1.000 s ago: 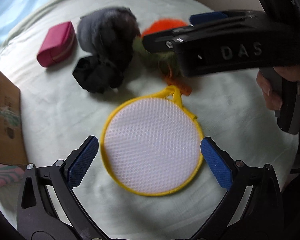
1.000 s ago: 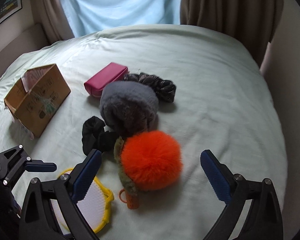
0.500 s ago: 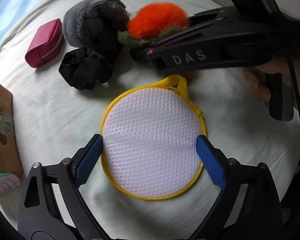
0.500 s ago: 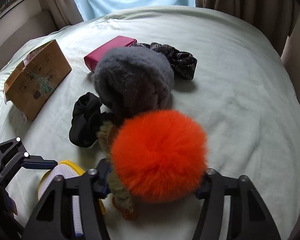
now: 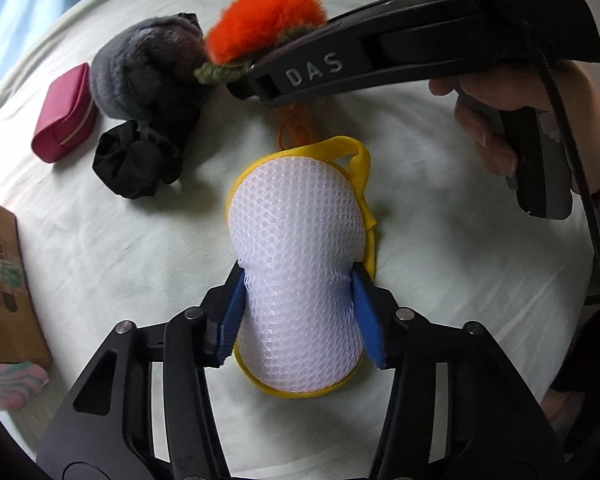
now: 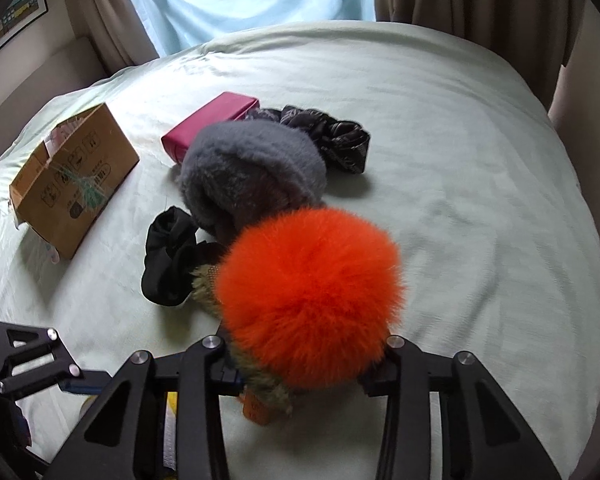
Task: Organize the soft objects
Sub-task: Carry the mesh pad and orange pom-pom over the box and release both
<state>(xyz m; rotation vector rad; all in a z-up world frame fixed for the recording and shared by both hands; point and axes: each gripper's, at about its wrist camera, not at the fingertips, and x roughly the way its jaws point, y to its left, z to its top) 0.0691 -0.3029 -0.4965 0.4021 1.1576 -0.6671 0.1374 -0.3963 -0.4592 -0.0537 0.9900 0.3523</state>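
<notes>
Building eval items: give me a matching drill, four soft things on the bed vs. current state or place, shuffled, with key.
1. mesh pouch
2. orange pompom
3. black scrunchie
4. pink case

A. behind the grey furry hat
B. pinched in the left gripper
C. loose, left of the pompom
D. clamped in the right gripper

Pairs: 1-B, 2-D, 3-C, 4-A

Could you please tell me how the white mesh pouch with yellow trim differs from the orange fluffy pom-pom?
The white mesh pouch with yellow trim is thin netting, bowed upward where the left tongs pinch it; the orange fluffy pom-pom is a round, furry ball. The pouch has a yellow loop; the pom-pom has an olive fuzzy collar. Both are soft and clamped, the pom-pom by the right tongs.
</notes>
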